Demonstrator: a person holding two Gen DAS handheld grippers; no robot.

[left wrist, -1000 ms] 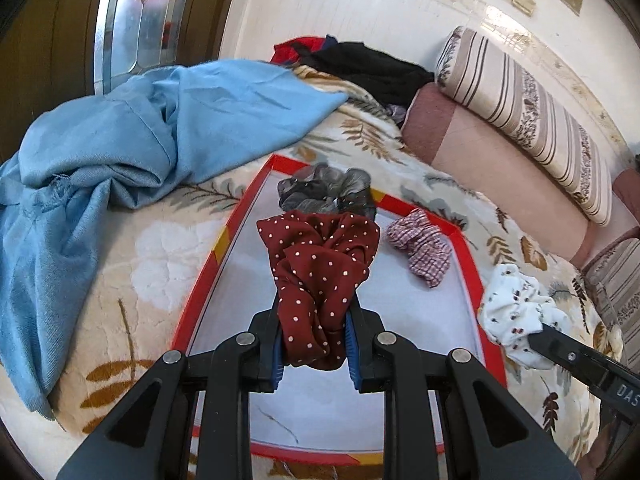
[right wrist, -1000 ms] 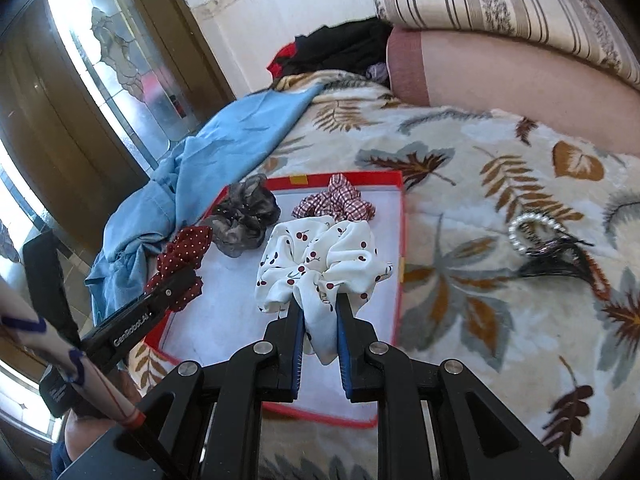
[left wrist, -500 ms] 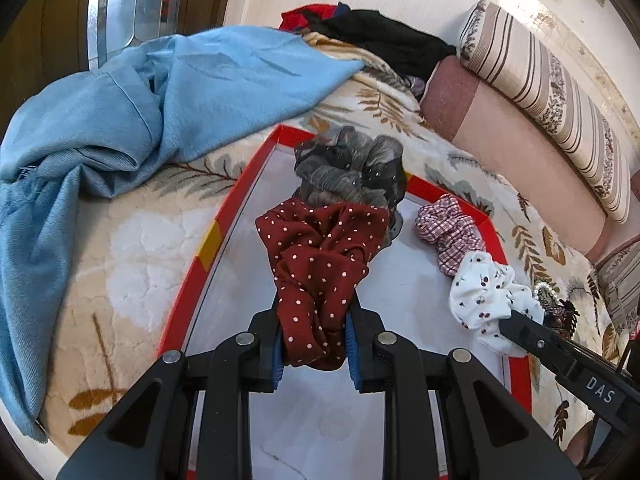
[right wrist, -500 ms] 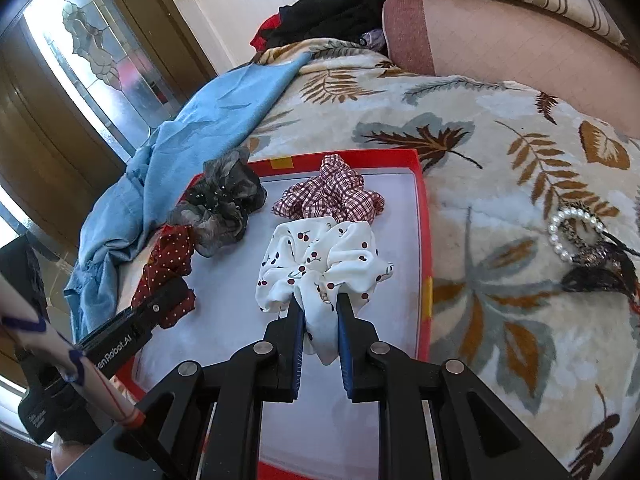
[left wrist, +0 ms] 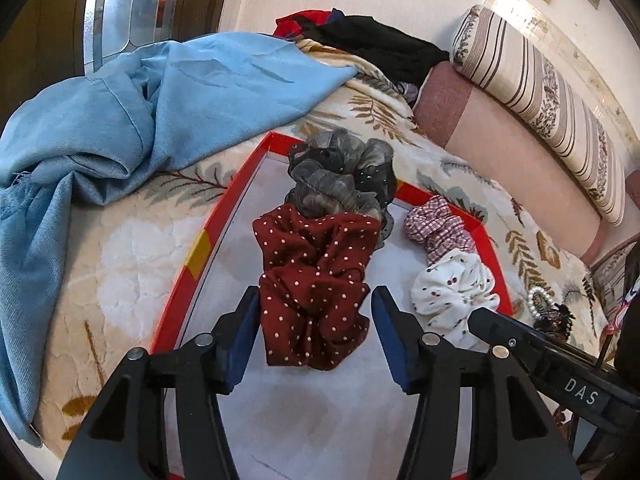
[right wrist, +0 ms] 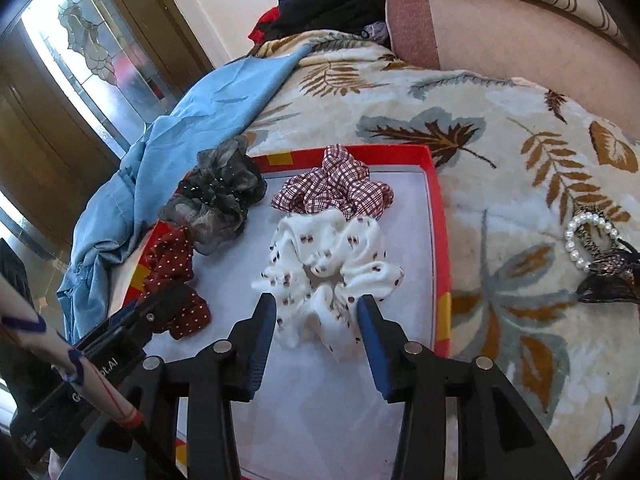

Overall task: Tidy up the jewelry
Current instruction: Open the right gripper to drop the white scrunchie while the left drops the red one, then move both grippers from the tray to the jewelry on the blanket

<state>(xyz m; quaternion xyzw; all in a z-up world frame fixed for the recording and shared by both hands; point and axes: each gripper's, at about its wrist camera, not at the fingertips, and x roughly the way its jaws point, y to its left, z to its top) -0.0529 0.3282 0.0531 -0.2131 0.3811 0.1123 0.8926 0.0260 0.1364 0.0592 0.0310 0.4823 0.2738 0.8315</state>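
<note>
While both grippers' fingers (left wrist: 240, 332) stand spread, the red dotted scrunchie (left wrist: 316, 292) at centre frame looks soft, light; pinch its bunched folds.

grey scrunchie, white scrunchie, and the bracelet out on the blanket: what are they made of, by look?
Grey scrunchie: sheer, gauzy fabric, likely chiffon or organza; light passes through its ruffles, with tiny pale dots.
White scrunchie: opaque, soft woven cloth, slightly satiny, printed with small dark motifs.
Bracelet: glossy round white beads, pearl-like; real or plastic cannot be told.
</note>
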